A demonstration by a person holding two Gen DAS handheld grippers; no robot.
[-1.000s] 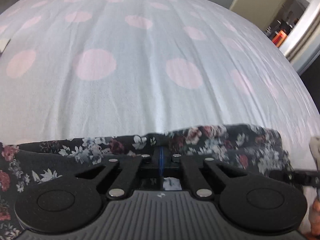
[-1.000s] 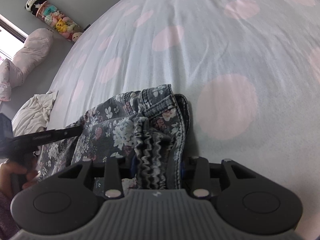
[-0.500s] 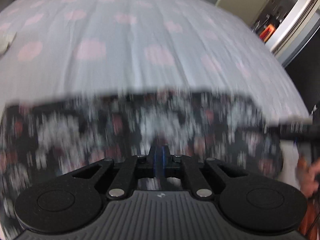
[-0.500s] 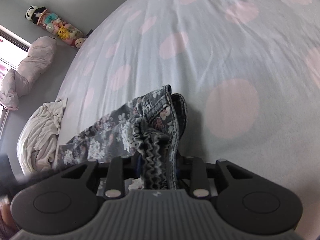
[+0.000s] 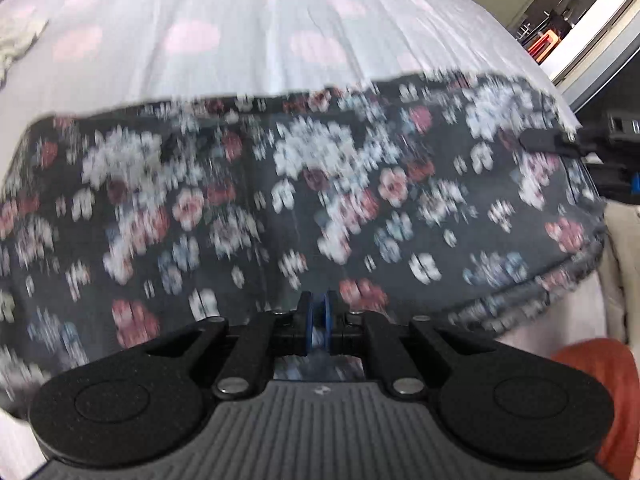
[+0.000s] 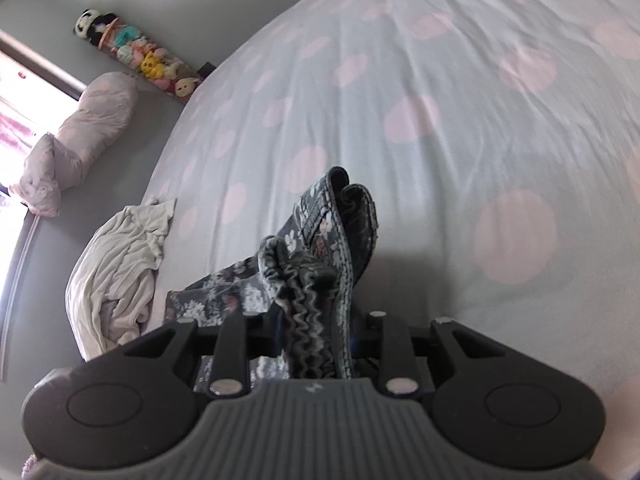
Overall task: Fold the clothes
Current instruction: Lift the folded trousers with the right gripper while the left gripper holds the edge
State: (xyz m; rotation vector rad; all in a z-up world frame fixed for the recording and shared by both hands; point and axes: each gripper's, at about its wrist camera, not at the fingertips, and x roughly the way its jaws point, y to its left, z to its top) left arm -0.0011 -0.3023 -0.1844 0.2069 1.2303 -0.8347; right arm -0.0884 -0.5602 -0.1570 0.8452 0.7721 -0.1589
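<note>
A dark floral garment (image 5: 304,200) with white and red flowers hangs stretched wide and blurred across the left wrist view, above the bed. My left gripper (image 5: 318,314) is shut on its near edge. In the right wrist view my right gripper (image 6: 316,336) is shut on the bunched elastic waistband of the floral garment (image 6: 320,248), which stands up between the jaws and trails down to the left. The other gripper's black tip (image 5: 560,142) pinches the cloth's far right corner in the left wrist view.
The bed (image 6: 440,100) has a pale sheet with pink dots. A crumpled white garment (image 6: 116,268) lies at the bed's left edge. A pink pillow (image 6: 76,140) and soft toys (image 6: 136,56) sit by the wall. A doorway (image 5: 560,20) opens at the right.
Both grippers have lifted the floral garment off the bed. It now spreads taut across the left wrist view, and the bed looks farther below in both views.
</note>
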